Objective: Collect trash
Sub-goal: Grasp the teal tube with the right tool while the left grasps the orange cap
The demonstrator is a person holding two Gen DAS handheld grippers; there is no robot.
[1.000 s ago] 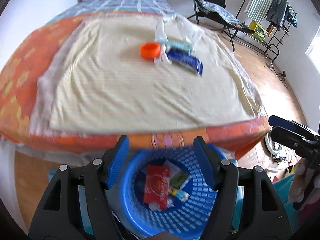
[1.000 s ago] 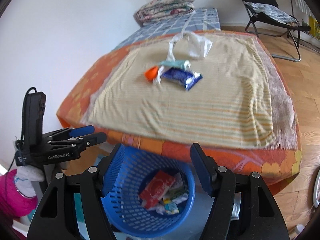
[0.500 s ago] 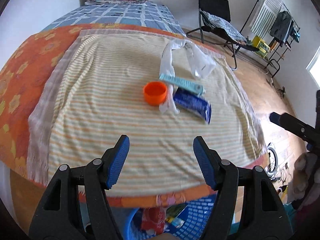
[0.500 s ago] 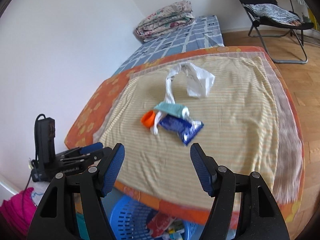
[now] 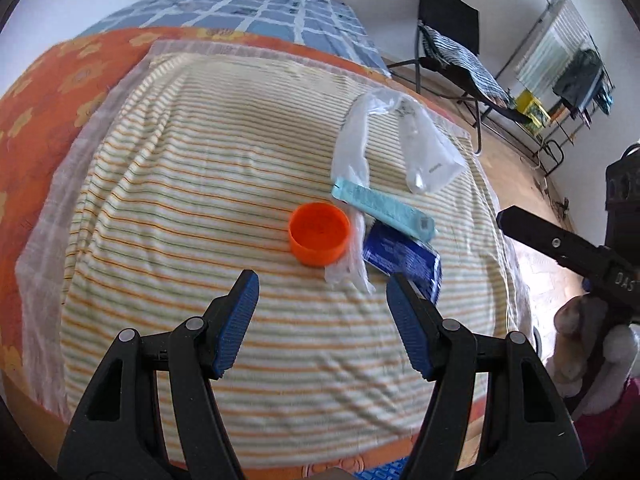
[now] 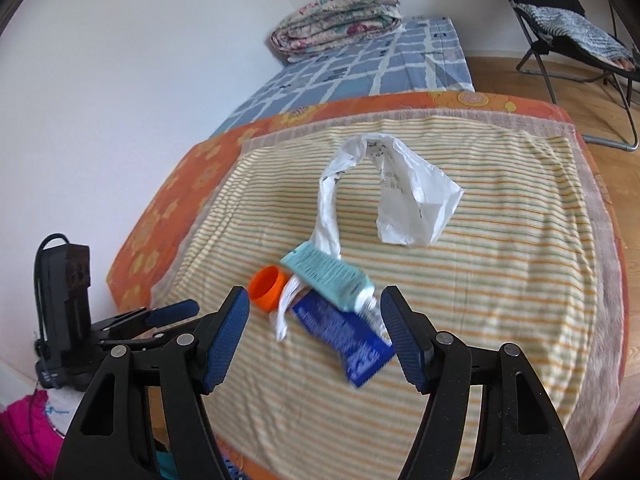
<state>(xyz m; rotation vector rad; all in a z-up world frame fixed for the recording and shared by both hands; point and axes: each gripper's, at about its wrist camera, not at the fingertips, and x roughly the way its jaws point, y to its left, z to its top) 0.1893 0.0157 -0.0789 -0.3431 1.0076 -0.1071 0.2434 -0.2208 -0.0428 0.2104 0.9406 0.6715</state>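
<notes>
Trash lies on the striped blanket [image 5: 180, 184] of the bed: an orange cap [image 5: 318, 234], a teal tube [image 5: 384, 208], a dark blue wrapper [image 5: 402, 258] and a clear plastic bag [image 5: 416, 148]. My left gripper [image 5: 322, 316] is open and empty, just short of the cap. My right gripper [image 6: 314, 328] is open and empty, over the blue wrapper [image 6: 348, 338], with the teal tube [image 6: 328, 276], orange cap [image 6: 267, 286] and white bag [image 6: 408, 196] ahead. The right gripper also shows at the right edge of the left wrist view [image 5: 560, 248].
A folded quilt [image 6: 340, 12] lies on a blue checked mattress [image 6: 360, 68] beyond the orange bedspread [image 6: 168, 208]. A black folding chair [image 5: 452, 52] and a drying rack [image 5: 576, 64] stand on the wood floor at the right. A sliver of blue basket [image 5: 380, 472] shows below the bed edge.
Both grippers have risen from over the blue basket and moved forward over the bed, close to the trash pile. Both stay open and empty.
</notes>
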